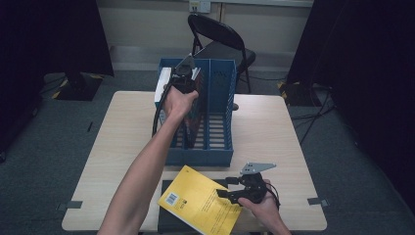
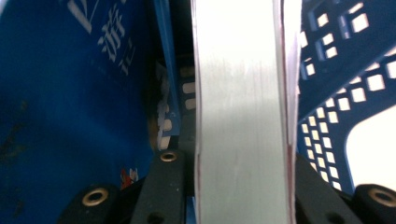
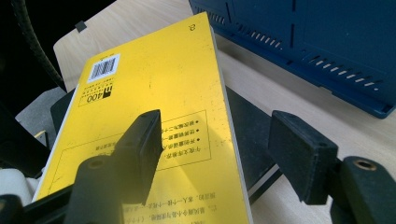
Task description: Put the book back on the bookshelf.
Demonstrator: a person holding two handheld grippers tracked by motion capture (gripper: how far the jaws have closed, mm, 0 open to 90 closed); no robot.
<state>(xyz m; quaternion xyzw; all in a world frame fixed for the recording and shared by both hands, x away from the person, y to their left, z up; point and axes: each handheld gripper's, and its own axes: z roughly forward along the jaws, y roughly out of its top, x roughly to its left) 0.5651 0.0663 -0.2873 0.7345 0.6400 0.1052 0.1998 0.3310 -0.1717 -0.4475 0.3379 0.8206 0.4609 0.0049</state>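
White page edges fill my left gripper (image 2: 243, 186): its jaws are clamped on the thick white-edged book (image 2: 240, 102), standing upright in the left compartment of the blue perforated plastic file rack (image 1: 220, 93) toward the far edge of the wooden tabletop (image 1: 274, 127). It looks stiff and fairly heavy, so I judge a grip across the covers best. My right gripper (image 3: 224, 149) hovers with jaws wide apart over the thin yellow paperback (image 3: 154, 107) at the near edge; I expect it to be light, bendy and slick, best taken by its spine edge.
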